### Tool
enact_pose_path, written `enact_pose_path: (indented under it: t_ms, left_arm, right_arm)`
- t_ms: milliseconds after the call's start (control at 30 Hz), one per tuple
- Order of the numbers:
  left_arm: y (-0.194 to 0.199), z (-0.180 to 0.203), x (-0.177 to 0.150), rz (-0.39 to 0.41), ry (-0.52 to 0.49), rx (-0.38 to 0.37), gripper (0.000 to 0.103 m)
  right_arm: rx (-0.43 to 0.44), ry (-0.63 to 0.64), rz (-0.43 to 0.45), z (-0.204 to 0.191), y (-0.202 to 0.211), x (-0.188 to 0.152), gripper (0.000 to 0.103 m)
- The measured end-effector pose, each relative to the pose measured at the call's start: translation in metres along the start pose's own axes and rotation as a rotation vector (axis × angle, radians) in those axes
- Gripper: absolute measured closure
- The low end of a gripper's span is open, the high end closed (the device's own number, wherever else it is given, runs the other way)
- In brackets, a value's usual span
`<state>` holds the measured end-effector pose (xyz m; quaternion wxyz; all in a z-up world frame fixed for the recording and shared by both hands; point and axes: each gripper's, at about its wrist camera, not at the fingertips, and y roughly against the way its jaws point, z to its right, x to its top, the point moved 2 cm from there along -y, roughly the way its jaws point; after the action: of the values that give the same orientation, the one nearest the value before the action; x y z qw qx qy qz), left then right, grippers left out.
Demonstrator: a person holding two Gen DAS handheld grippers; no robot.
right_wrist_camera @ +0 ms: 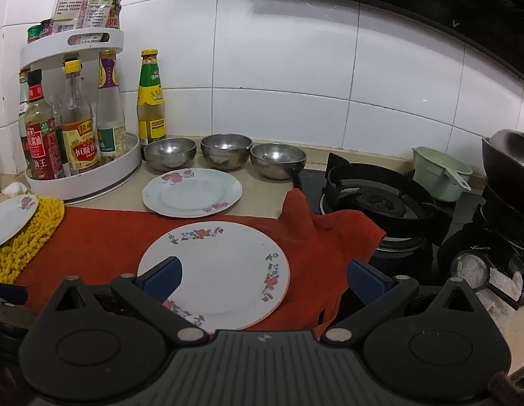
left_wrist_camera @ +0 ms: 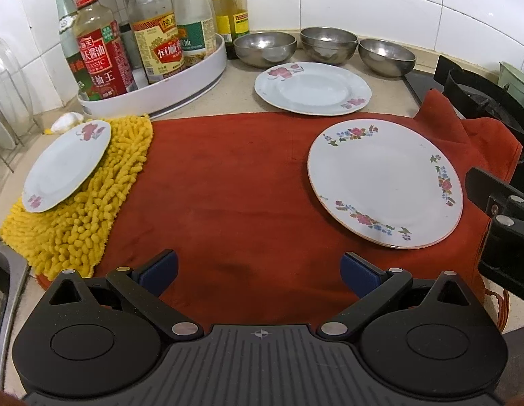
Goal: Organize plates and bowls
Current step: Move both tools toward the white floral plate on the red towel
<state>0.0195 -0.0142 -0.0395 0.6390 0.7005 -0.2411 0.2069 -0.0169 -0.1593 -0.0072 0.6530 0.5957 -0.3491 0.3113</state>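
Observation:
A large floral plate point(left_wrist_camera: 383, 182) point(right_wrist_camera: 221, 270) lies on the red cloth point(left_wrist_camera: 228, 186) point(right_wrist_camera: 103, 240). A smaller rose plate point(left_wrist_camera: 312, 88) point(right_wrist_camera: 192, 193) sits behind it on the counter. Another small rose plate point(left_wrist_camera: 67, 164) point(right_wrist_camera: 9, 218) rests on the yellow mat point(left_wrist_camera: 92, 203) point(right_wrist_camera: 23, 243) at the left. Steel bowls point(left_wrist_camera: 265, 49) point(right_wrist_camera: 169, 153) line the back wall, the middle one point(left_wrist_camera: 328, 44) looking stacked. My left gripper point(left_wrist_camera: 258, 270) is open over the bare cloth. My right gripper point(right_wrist_camera: 263, 279) is open above the large plate's near edge; part of it shows at the left wrist view's right edge.
A white round rack of sauce bottles point(left_wrist_camera: 153, 77) point(right_wrist_camera: 82, 169) stands at the back left, a lone green-capped bottle point(right_wrist_camera: 151, 101) beside it. A black gas stove point(right_wrist_camera: 380, 199) with a dark pot point(right_wrist_camera: 508, 159) and a green scoop point(right_wrist_camera: 441, 177) fills the right.

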Motion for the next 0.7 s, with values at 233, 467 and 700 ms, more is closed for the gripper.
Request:
enact_pose_path:
  t_ms: [233,467,700]
  left_arm:
    - [-0.0009,-0.0004,0.0010,0.003,-0.003,0.001,0.000]
    - [-0.0010,-0.0010,-0.0017,0.006,-0.011,-0.002,0.000]
    - [-0.0004,0.0003,-0.0033,0.011,-0.020,0.003,0.000]
  right_arm:
    - [-0.005,-0.001,-0.007,0.0004,-0.0025,-0.0013,0.003]
    - [-0.008,-0.001,-0.010,0.0009,-0.0032,-0.0029,0.003]
    - [-0.011,-0.003,-0.011,0.0027,-0.0039,-0.0037,0.003]
